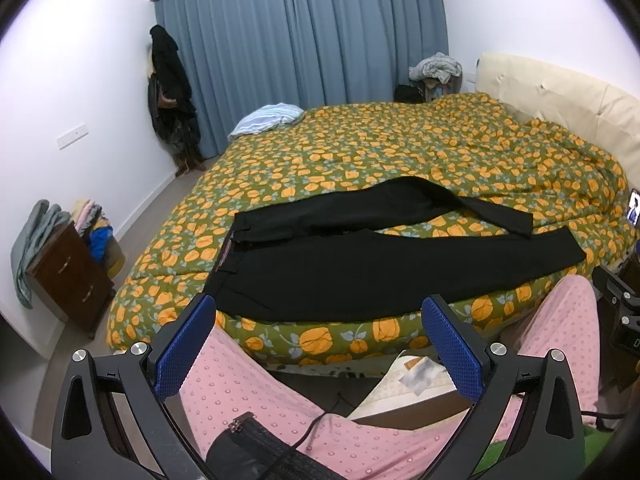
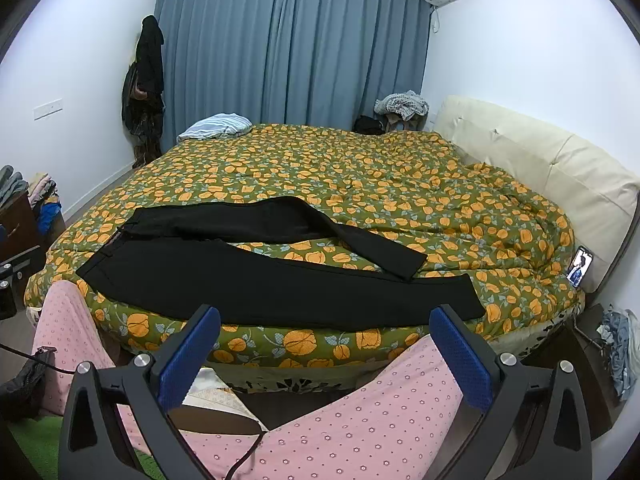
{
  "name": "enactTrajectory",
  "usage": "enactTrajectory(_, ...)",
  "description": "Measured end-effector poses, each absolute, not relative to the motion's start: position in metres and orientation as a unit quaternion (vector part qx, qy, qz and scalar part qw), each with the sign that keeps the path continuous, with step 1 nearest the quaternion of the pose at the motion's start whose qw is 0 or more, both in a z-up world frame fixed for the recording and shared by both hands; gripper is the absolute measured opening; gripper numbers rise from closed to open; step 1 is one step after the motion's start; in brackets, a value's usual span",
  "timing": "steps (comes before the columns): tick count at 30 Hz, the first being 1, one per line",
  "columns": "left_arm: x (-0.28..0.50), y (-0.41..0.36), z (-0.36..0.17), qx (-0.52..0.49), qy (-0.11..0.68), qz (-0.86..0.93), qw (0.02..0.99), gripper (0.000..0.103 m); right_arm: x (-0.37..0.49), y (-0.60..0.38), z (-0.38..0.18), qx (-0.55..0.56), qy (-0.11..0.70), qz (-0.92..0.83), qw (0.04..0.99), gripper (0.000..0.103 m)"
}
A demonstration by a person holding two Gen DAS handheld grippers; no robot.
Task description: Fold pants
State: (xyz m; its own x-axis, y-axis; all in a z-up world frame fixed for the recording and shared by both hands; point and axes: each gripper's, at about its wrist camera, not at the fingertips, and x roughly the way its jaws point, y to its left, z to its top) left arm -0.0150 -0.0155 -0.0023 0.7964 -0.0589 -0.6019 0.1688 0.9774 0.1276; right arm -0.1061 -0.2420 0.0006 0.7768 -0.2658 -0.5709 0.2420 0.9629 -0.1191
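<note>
Black pants (image 1: 380, 268) (image 2: 256, 280) lie spread on the near part of a bed, waistband to the left and legs running right. The far leg bends away from the near leg, leaving a gap of quilt between them. My left gripper (image 1: 318, 320) is open, held back from the bed edge over a person's pink-dotted leg (image 1: 256, 392), nothing between its blue pads. Equally wide open and empty, my right gripper (image 2: 325, 330) hovers short of the near pant leg, above the other pink-dotted leg (image 2: 360, 420).
The bed (image 2: 360, 168) has a green quilt with orange flowers and a cream headboard (image 2: 540, 160) at right. A phone (image 2: 580, 266) leans at the bed's right edge. A dark wooden cabinet (image 1: 68, 276) with clothes stands left; blue curtains (image 2: 288, 48) hang behind.
</note>
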Motion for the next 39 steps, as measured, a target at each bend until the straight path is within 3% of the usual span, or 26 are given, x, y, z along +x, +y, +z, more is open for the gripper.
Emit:
enactTrajectory(30,-0.009,-0.023,-0.005,0.107,0.319,-0.084,0.938,0.103,-0.098,-0.244,-0.005,-0.015,0.32,-0.124,0.939,0.103)
enactTrajectory(36,0.022,-0.052,0.006,0.149,0.274,-0.094,0.945,0.103,-0.065,-0.248,0.011,-0.02,0.261,-0.133,0.956,0.103)
enactTrajectory(39,0.046,-0.063,0.014,0.133,0.285,-0.104,0.944,0.103,-0.07,-0.258,0.032,0.015,0.168,-0.153,0.974,0.103)
